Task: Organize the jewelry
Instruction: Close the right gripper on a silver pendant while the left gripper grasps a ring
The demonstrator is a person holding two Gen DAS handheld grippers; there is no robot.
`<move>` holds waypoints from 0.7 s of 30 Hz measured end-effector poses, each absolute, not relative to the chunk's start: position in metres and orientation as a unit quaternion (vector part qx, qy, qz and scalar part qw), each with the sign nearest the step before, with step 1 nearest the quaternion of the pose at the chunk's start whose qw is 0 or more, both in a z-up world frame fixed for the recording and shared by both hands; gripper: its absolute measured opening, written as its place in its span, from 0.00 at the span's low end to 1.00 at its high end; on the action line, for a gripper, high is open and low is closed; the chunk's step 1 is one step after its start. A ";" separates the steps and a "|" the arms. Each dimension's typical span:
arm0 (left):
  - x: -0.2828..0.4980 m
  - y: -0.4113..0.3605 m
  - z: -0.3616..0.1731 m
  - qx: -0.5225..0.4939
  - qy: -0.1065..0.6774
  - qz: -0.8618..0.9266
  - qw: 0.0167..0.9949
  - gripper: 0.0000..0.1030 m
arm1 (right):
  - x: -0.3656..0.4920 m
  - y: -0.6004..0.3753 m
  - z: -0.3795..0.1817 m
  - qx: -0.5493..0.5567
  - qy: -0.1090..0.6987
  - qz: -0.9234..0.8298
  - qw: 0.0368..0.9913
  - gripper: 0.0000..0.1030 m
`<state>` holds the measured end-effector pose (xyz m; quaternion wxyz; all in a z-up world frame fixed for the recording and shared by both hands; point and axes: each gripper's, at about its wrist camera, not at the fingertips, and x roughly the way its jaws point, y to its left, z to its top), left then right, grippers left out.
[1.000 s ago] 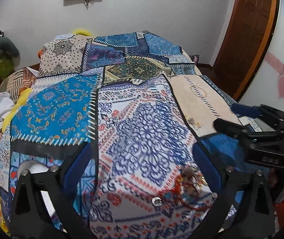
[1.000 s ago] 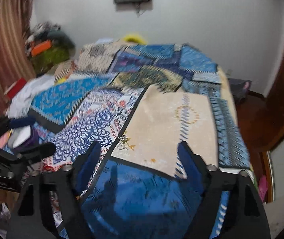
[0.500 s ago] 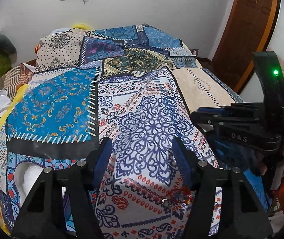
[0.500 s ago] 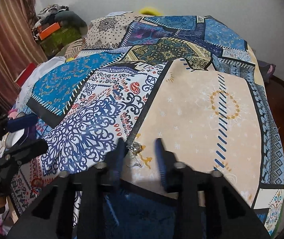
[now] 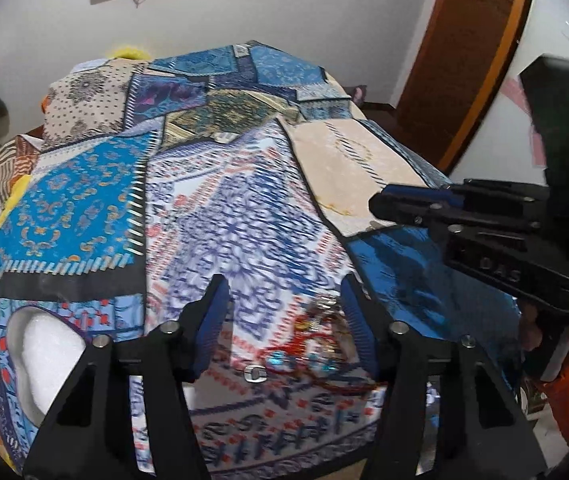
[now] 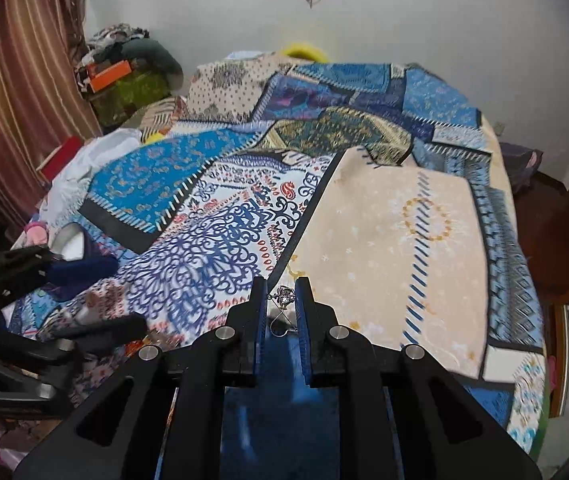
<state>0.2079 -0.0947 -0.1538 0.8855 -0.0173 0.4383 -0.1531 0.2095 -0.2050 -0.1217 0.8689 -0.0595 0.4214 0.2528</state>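
My right gripper (image 6: 281,294) is shut on a small silver earring (image 6: 283,295) with a thin hook hanging below, just above the patchwork bedspread (image 6: 384,216). It also shows in the left wrist view (image 5: 388,202), at the right. My left gripper (image 5: 284,300) is open, low over a tangled pile of jewelry (image 5: 316,340) with red cord, gold pieces and turquoise stones, which lies between its fingers nearer the right one. A small silver ring (image 5: 255,373) lies just left of the pile. The left gripper shows at the left of the right wrist view (image 6: 96,300).
An open jewelry box with white lining (image 5: 44,344) sits at the bed's near-left corner. Clothes and boxes (image 6: 124,76) pile by the curtain on the far left. A wooden door (image 5: 468,56) stands to the right. The bed edge runs close below both grippers.
My right gripper has closed from wide open onto the silver earring. My left gripper narrowed, then reopened somewhat, and now stands over the jewelry pile.
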 end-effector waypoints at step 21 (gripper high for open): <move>0.197 -0.105 -0.139 -0.034 0.428 -0.169 0.887 0.20 | 0.165 -0.210 -0.100 -0.026 0.380 0.239 0.893 0.12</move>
